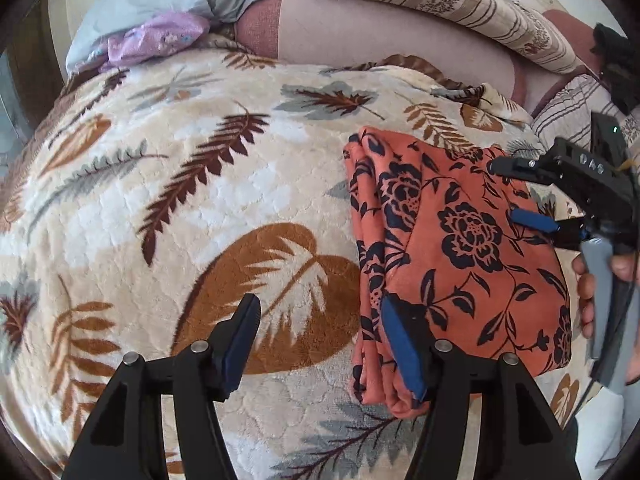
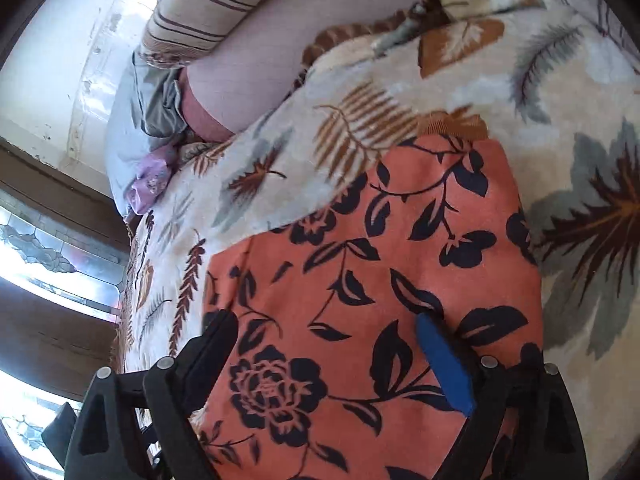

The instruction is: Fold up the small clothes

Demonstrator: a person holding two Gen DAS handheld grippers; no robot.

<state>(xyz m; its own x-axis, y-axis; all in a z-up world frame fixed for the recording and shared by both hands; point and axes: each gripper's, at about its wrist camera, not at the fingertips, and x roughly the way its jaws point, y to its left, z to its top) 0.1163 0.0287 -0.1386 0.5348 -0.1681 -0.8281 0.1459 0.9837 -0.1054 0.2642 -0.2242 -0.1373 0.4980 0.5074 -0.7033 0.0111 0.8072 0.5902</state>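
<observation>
Both grippers, left (image 1: 316, 344) and right (image 2: 324, 364), stand released over the folded cloth (image 1: 460, 248), lying at three o'clock on the blanket (image 1: 192, 208). Fold looks finished; next likely needs lifting it aside.

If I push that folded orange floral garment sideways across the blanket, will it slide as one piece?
Probably not cleanly. The orange floral garment looks soft and thin, with loose stacked layers at its edge, so they may shear apart. The leaf-print blanket looks plush, so it likely drags the bottom layer.
</observation>
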